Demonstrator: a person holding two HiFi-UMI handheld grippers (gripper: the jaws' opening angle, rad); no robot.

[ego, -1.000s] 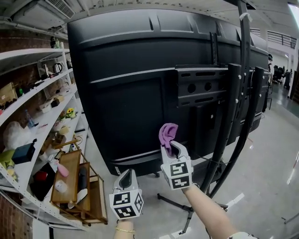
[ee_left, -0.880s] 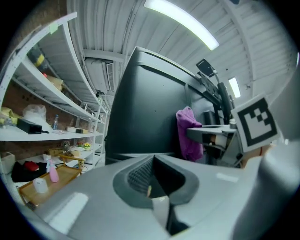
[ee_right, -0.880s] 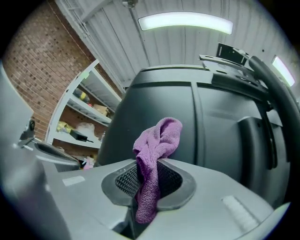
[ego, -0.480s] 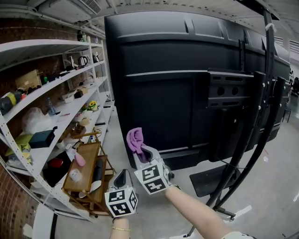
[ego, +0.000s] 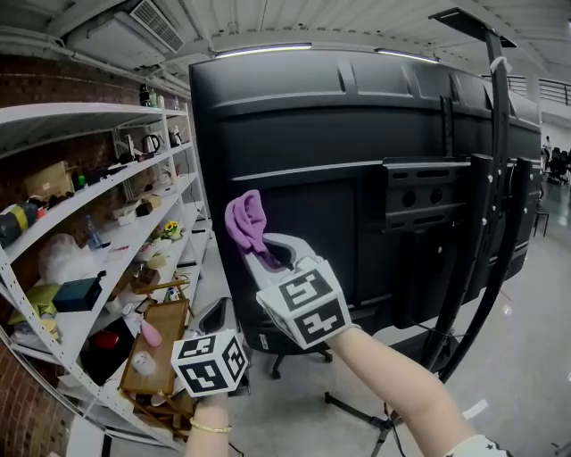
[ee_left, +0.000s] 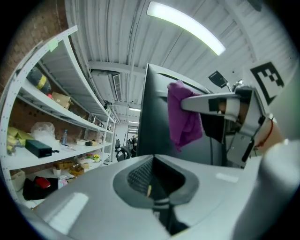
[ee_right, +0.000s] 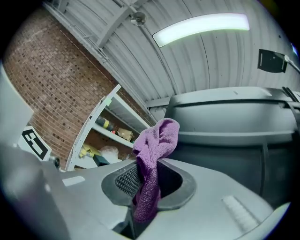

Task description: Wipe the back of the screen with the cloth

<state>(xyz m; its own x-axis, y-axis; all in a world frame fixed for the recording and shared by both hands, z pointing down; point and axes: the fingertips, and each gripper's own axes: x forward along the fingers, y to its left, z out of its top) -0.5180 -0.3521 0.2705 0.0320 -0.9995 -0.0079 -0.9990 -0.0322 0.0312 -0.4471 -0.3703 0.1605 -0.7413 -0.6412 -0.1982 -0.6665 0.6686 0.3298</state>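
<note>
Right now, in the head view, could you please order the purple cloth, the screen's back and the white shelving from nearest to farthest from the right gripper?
1. The purple cloth: clamped in the right gripper, sticking up from its jaws.
2. The screen's back: just behind the cloth, straight ahead.
3. The white shelving: well off to the left, along the brick wall.

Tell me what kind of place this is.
Probably a workshop or lab storeroom, not a home: white open shelving cluttered with odds and ends along a brick wall, a large screen on a floor stand, and a ribbed metal ceiling with strip lights.
</note>
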